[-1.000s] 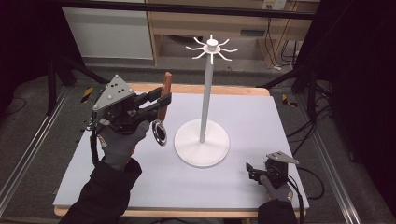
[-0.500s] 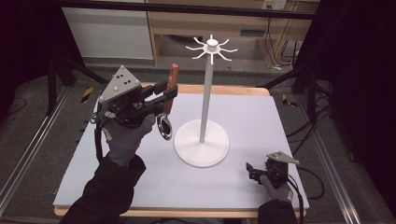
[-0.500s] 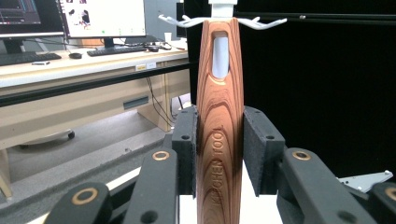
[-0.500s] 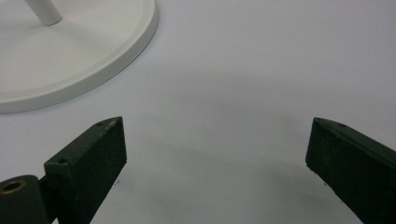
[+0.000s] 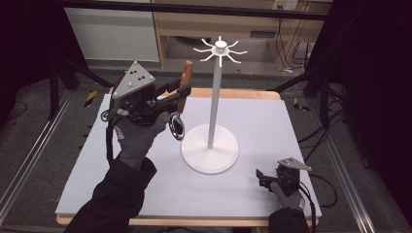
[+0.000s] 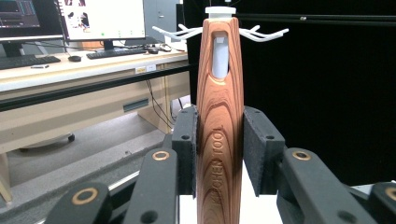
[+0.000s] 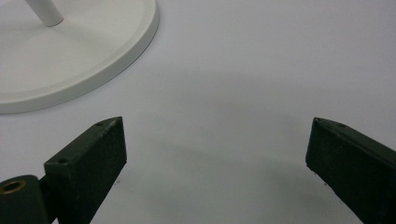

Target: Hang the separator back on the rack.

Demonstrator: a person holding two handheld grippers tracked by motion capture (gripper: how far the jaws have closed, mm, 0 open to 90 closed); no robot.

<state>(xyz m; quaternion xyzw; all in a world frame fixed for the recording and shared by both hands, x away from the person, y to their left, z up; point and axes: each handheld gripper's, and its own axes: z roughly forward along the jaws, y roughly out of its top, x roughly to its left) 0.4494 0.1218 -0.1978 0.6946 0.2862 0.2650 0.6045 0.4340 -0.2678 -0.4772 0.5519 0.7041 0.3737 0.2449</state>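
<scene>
My left gripper point(image 5: 180, 92) is raised off the table point(image 5: 301, 126), its jaws closed on the wooden handle point(image 5: 185, 85) of a kitchen tool. In the left gripper view the handle point(image 6: 219, 135) stands upright between my two pads point(image 6: 187, 149), pressed from both sides, with the words KITCHEN TOOL running along the grain. A slot point(image 6: 219, 58) is cut through the handle near its top end, above my jaws. Below the gripper, in the high view, the tool's round metal end point(image 5: 176, 126) hangs just past the gloved hand point(image 5: 138, 133) that holds the gripper; I cannot tell what kind of head it is.

Straight ahead of my left jaws stands the white rack point(image 5: 214, 97). Its hooks point(image 6: 268, 33) spread out to either side behind the handle's top in the left gripper view, and the cap point(image 6: 220, 10) of its pole shows just above the handle. From the high view the handle is beside the pole, apart from it, and lower than the hooks point(image 5: 219, 51).

My right gripper point(image 5: 265, 177) sits low over the table, toward the near edge, with its jaws spread wide and nothing between them. In the right gripper view the bare table point(image 7: 243, 93) lies between the two black jaws, and the rack's round base point(image 7: 74, 51) is ahead and off to the left of them, near but not touching.
</scene>
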